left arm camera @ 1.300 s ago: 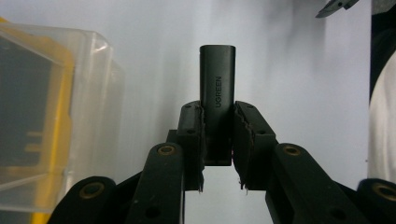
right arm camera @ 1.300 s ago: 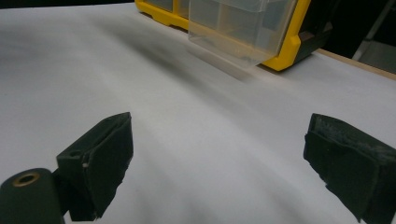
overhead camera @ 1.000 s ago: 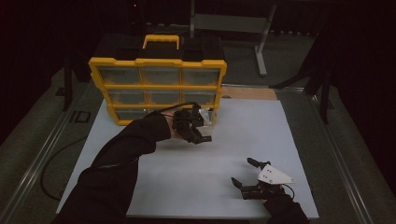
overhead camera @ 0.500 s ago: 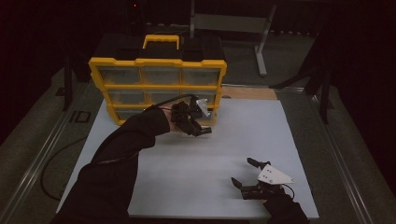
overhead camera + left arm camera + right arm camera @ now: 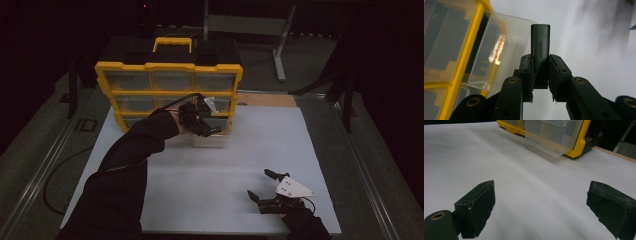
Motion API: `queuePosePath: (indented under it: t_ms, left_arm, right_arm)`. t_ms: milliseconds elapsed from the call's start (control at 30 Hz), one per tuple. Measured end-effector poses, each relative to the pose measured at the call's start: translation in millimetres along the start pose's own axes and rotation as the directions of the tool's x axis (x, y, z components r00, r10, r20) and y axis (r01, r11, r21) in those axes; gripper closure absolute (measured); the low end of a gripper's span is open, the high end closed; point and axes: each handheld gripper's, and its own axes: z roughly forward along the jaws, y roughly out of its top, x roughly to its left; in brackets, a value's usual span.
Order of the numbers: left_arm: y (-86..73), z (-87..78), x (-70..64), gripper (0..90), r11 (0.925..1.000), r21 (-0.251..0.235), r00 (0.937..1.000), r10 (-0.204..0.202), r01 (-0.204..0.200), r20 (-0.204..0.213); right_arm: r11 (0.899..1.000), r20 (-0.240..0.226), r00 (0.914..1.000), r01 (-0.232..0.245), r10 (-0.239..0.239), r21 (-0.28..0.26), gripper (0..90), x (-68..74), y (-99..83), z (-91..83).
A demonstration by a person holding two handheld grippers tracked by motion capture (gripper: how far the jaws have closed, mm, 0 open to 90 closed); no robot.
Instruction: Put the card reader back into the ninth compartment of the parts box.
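Adapter [image 5: 540,47] sits clamped between the pads of the left gripper [image 5: 540,75], a small black block standing upright out of the jaws with the word UGREEN printed along its side and roughly its lower half hidden in the pinch. In the left gripper view it is held just over the clear pulled-out drawer [image 5: 499,52] of the yellow organizer [image 5: 456,82], the drawer's transparent wall lying behind and to the left of the block, with the white table sheet [image 5: 594,37] beyond on the right. From the high view the left gripper [image 5: 200,119] is up against the front of the yellow-framed organizer [image 5: 170,70], near its lower right compartments, where the clear drawer [image 5: 210,141] juts forward onto the white sheet [image 5: 210,175]; the dark-sleeved forearm [image 5: 140,145] reaches in diagonally from the bottom left. The organizer has three rows of see-through drawers and a yellow carry handle [image 5: 172,44] on its black top (what the drawers hold cannot be made out in this dim light). The right gripper [image 5: 266,186] rests low near the front right of the sheet, well apart from the organizer, its jaws spread wide with nothing between them; in the right gripper view [image 5: 540,205] the two black pads stand far apart over bare white sheet, and the open drawer [image 5: 554,135] shows farther off.
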Motion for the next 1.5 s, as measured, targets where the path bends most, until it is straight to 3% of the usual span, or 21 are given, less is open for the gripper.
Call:
queuePosePath:
  t_ms: [267,600,800,1067,1167,1267,1367,1500]
  left_arm:
    - [-5.3,2.9,14.4,74.5,0.9985,-0.003,0.998,-0.055,0.055,-0.032]
    - [-5.3,20.8,23.6,74.4,0.9964,-0.006,0.9937,-0.085,0.085,-0.072]
    - [-2.5,28.2,25.8,74.4,0.9967,0.004,0.9927,-0.081,0.081,-0.09]
    - [-1.8,32.7,27.7,74.4,0.9951,-0.018,0.9922,-0.098,0.097,-0.077]
    - [-2.3,35.2,27.4,73.8,0.9955,-0.015,0.9912,-0.094,0.093,-0.093]
    - [-4.1,35.6,26.7,69.1,0.9942,-0.036,0.99,-0.105,0.102,-0.095]
    - [-5.0,31.6,26.1,56.8,0.9927,-0.05,0.9886,-0.114,0.11,-0.098]
    - [-5.2,21.7,24.0,50.4,0.9914,-0.069,0.9869,-0.118,0.111,-0.109]
  right_arm:
    - [1.0,-0.001,1.0,-0.001,0.001,0.002,8.4,-0.1,-0.1,0.0]
    - [1.0,-0.001,1.0,-0.001,0.001,0.004,8.4,-0.2,-0.1,0.3]
    - [1.0,-0.003,1.0,-0.002,0.002,0.003,8.4,-0.4,-0.2,0.2]
    - [1.0,-0.003,1.0,-0.002,0.002,0.002,8.4,-0.2,-0.2,0.0]
    - [1.0,-0.004,1.0,-0.003,0.003,0.002,8.4,-0.3,-0.1,0.2]
    - [1.0,-0.004,1.0,0.0,0.0,0.001,8.4,-0.2,-0.1,0.1]
    - [1.0,-0.003,1.0,-0.001,0.001,0.002,8.4,-0.2,-0.1,0.1]
    - [1.0,-0.002,1.0,0.001,-0.001,0.002,8.4,-0.1,-0.1,0.2]
